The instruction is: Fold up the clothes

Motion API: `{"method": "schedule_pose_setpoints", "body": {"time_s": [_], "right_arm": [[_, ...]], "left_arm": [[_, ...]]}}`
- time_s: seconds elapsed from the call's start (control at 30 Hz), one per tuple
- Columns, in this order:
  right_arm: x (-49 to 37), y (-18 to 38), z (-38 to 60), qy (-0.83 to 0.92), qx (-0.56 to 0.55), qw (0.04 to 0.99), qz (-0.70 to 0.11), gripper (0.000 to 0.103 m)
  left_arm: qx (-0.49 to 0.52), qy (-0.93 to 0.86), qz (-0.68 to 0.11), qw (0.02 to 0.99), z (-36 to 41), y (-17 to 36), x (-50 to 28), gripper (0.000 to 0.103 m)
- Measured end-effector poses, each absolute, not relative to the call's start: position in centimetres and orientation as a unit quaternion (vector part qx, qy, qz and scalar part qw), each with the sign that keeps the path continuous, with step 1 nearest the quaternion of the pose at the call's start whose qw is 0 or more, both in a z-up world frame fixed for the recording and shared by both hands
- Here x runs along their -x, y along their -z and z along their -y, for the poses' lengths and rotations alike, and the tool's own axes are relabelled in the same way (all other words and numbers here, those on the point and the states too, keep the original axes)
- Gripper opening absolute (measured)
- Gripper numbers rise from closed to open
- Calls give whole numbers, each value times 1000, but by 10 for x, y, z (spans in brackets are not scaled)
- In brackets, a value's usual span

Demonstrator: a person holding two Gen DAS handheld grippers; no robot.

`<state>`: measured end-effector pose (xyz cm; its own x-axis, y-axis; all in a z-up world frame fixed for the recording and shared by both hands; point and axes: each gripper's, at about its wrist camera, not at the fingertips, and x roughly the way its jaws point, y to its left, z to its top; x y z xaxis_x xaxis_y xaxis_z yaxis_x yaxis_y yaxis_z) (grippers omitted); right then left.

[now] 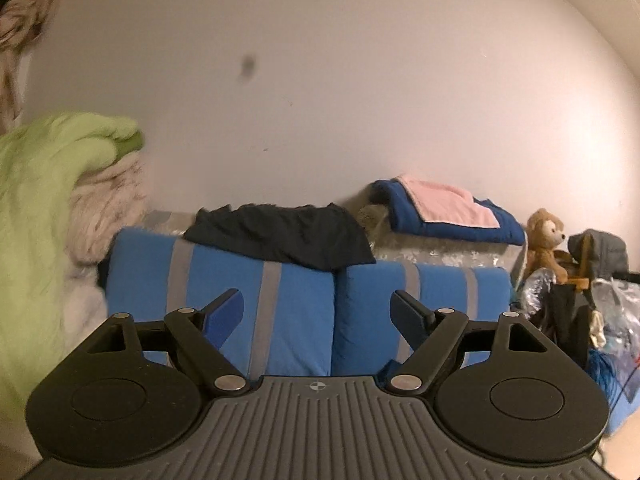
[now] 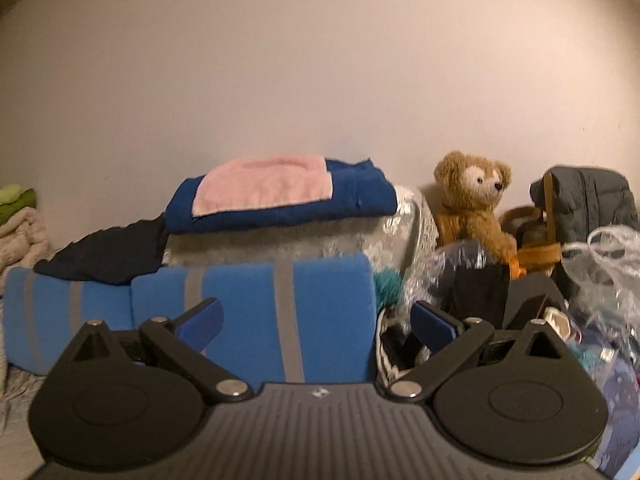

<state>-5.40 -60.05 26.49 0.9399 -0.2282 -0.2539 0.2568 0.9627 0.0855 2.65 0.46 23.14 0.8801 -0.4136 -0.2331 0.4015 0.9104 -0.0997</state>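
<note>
The blue striped cushion [image 1: 288,304] serves as the landmark throughout. To the left of it a large green cover [image 1: 36,208] is heaped over a fluffy cream blanket [image 1: 108,208]. Behind and above it a folded blue garment [image 2: 280,204] is laid flat on a pale shelf, with a pink cloth [image 2: 264,190] squared on top. Across the cushion's top edge a dark garment [image 1: 280,236] is draped loosely, one corner hanging down the front. To the right of the cushion a teddy bear [image 2: 476,204] is seated among bags and plastic wrap.

The left gripper [image 1: 318,308] and the right gripper [image 2: 316,320] are both held in front of the cushion, jaws spread wide, nothing gripped.

The scene fits either a dark garment waiting to be folded or one set aside after the blue pile was made; this cannot be settled. If it is to be folded, its two upper corners are best pinched, one per gripper, so the cloth is kept taut.

Free room is found in front of and above the cushion; the right side is crowded, and the hanging corner could be snagged.
</note>
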Motion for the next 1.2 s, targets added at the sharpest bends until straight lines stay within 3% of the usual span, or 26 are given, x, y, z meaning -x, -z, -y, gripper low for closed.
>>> {"method": "schedule_pose_setpoints", "body": {"time_s": [0.27,0.83,1.2], "right_arm": [[-1,-254,578,152,-38,981,-117,103],[-75,-108,490,49,0,977,-207,103],[-96,-25,485,28,-14,959,-282,102]], "left_arm": [[41,173,-109,978,38,-205,-74,81],[12,196,-188,962,159,-50,-109,81],[83,232,-278,928,175,50,-127,81]]}}
